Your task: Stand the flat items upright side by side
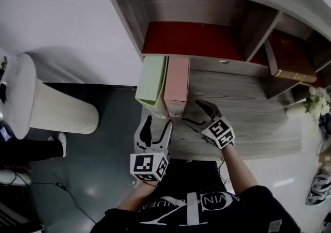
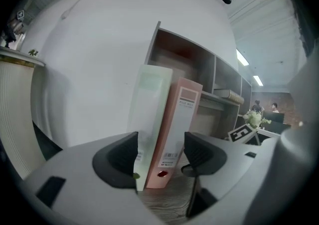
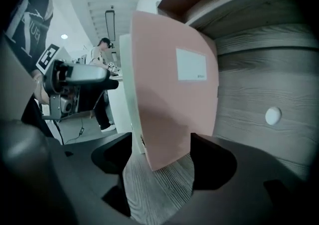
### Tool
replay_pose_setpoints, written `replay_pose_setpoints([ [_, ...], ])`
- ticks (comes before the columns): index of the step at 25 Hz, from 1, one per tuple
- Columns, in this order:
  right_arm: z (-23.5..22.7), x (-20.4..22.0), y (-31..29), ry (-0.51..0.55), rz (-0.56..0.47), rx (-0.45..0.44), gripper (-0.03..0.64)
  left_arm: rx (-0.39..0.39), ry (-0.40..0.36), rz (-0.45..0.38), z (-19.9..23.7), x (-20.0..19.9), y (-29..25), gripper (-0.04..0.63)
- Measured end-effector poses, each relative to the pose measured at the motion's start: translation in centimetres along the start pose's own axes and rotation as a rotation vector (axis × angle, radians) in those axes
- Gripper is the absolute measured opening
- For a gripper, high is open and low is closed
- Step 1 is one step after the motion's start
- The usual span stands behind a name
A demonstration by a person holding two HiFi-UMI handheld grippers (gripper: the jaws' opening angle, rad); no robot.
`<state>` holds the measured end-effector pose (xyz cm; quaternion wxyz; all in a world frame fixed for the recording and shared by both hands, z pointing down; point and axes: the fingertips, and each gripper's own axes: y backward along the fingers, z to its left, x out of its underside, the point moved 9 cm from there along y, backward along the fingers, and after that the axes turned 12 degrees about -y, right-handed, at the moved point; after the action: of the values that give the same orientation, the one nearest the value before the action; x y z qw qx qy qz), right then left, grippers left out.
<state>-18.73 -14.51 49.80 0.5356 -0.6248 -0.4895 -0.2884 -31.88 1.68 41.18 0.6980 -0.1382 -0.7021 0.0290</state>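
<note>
Two lever-arch binders stand upright side by side at the left end of the wooden desk: a pale green binder on the outside and a pink binder pressed against its right face. My left gripper is open just short of their spines, touching neither; in its own view the green binder and pink binder stand beyond the jaws. My right gripper is open beside the pink binder's front right corner. The pink binder fills its view, with no pad pressing on it.
A shelf unit with a red back panel sits behind the binders. Its right compartment holds a book. White flowers stand at the desk's right end. A white ribbed cylinder stands on the floor to the left, beyond the desk's edge.
</note>
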Motion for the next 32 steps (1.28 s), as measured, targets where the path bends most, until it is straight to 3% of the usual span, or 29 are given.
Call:
replay_pose_setpoints([
  [6,1.3,-1.4,4.5,-0.052,-0.138,0.022,0.247,-0.088,-0.015,-0.04,0.7,-0.6,1.3,0.29],
  [10,1.3,-1.9,7.5,-0.087,-0.187,0.035,0.213,-0.163,-0.049,-0.077,0.4,-0.9,2.2,0.29],
  [15,1.8,-1.9,11.4,-0.093,-0.206,0.038,0.182,-0.169,-0.06,-0.111,-1.0,-1.5,3.6,0.283],
  [24,3.5,0.1,18.4,-0.101,-0.269,0.053,0.102,-0.063,-0.061,-0.176,-5.0,-1.4,7.7,0.072],
  [32,5.7,1.3,23.0,-0.072,-0.316,0.055,0.035,-0.118,-0.064,-0.198,-7.4,-1.2,12.3,0.006],
])
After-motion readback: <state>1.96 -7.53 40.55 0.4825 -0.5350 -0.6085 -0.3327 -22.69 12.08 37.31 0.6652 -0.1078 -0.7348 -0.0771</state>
